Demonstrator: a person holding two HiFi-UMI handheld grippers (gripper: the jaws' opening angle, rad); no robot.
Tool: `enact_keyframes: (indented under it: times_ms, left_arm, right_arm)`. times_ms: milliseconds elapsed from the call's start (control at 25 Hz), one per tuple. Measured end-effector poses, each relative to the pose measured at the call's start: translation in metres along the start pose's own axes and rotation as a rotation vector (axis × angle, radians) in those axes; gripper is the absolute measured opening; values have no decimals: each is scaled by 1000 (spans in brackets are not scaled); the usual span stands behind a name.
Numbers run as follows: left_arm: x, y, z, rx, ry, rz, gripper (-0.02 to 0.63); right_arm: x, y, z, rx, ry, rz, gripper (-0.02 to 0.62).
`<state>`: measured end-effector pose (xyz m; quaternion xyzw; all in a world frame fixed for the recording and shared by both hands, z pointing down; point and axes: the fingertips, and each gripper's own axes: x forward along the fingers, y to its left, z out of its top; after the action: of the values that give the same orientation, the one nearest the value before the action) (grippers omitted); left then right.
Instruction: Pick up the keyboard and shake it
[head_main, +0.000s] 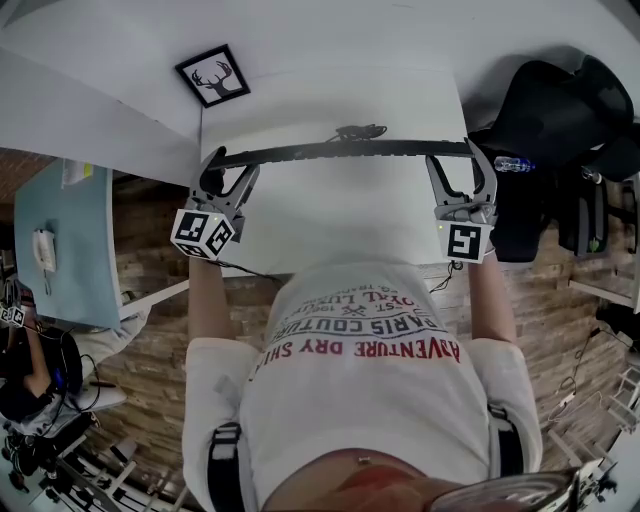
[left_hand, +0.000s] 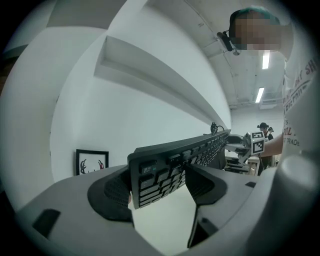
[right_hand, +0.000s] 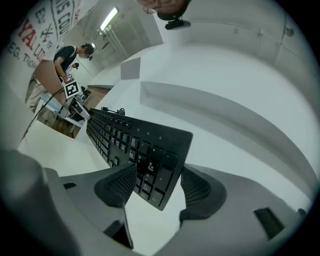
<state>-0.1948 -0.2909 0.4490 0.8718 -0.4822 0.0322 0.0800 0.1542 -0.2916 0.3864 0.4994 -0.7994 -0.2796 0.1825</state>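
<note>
Task thing: a black, full-size plastic keyboard (head_main: 340, 152) runs as a thin dark bar across the upper middle of the head view. It is seen edge-on and sits over the white table top (head_main: 330, 225).
Left gripper: the left gripper (head_main: 232, 165) has its jaws closed most of the way onto the keyboard's left end. In the left gripper view the ribbed pads (left_hand: 117, 192) press on both faces of that end.
Right gripper: the right gripper (head_main: 453, 156) is clamped the same way on the right end. In the right gripper view the number-pad corner (right_hand: 157, 167) stands between its pads.
Done: I judge the pick-up complete. Both ends are held, the keyboard is tipped onto its edge, and pale table shows beneath it in both gripper views.
Left to do: the shake itself. One moment cannot show whether it has begun.
Cable: a dark cord (head_main: 360, 130) is bunched at the keyboard's far edge, upper centre of the head view. It may tug if the swing is wide.
Room ahead: a white wall with a small black-framed deer picture (head_main: 213, 77) lies at the upper left, beyond the table.
Room right: a black chair (head_main: 560, 120) stands near the right gripper, so sideways travel there looks limited.
Room near: the person's torso in a white printed shirt (head_main: 360, 360) is just behind the grippers. Up-and-down movement looks the freest.
</note>
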Motion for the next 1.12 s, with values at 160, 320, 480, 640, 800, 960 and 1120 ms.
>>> enact_keyframes:
  times_ms: [160,320,480,640,800,960,1120]
  left_arm:
    - [2,-4,0,18,-7,-9,321]
    - [0,-14,7,47,-20,-7,321]
    - [0,-17,11,64,-25,8,321]
    - [0,-19,14,80,-18,28,321]
    - [-3,-19,9,80,18,50,321]
    - [-5,-21,-3,85,75,71,321]
    - [-10,-22,-12,109,122,86,321]
  right_arm:
    - [-6,-2,-3,-32,-9,-39,282]
    - [-14,-6,-5,-35,-20,-66,284]
    - [-12,-10,-7,2,-30,-66,284]
    - [-6,-14,-8,174,-62,-73,284]
    - [-1,-2,-33,249,83,30,282]
    - [0,15,-57,363,179,110,282]
    - [-2,34,-78,494,254,140,282]
